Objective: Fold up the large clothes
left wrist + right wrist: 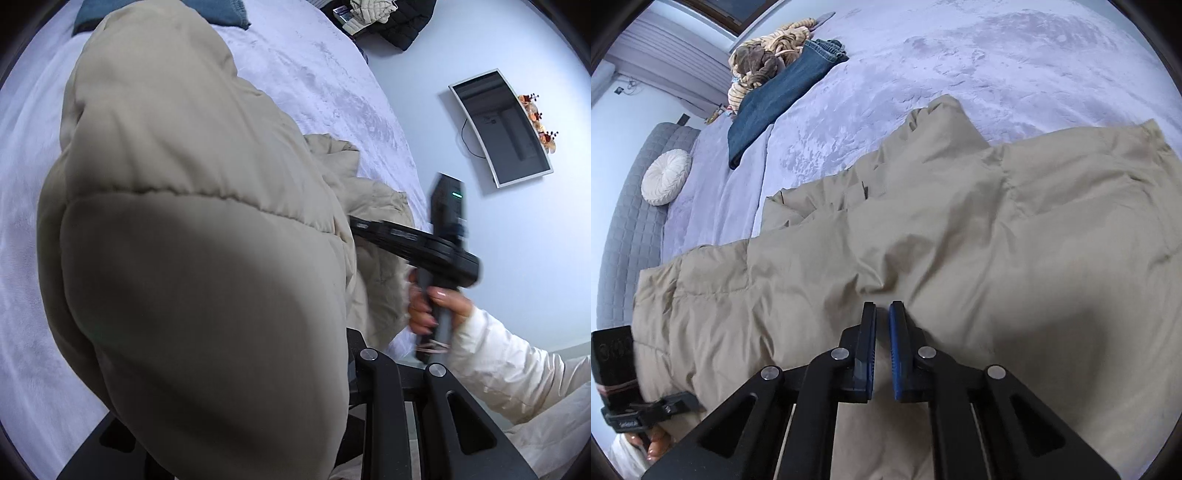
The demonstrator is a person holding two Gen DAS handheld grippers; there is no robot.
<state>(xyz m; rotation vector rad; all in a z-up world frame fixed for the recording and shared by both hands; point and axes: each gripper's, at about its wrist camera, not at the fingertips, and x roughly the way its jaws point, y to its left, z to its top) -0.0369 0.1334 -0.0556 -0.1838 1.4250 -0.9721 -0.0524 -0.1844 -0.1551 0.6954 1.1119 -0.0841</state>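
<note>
Mid-fold: left hand-held gripper [354, 373] lifts a coat [923, 240] panel — its grip is hidden; right hand-held gripper [882, 314], nearly pressed together, rests on the coat. Next, lay the panel across.

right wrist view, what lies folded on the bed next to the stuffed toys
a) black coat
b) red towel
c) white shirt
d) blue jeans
d: dark blue jeans with a visible waistband lie folded on the lavender bed cover, touching the striped and brown stuffed toys.
</note>
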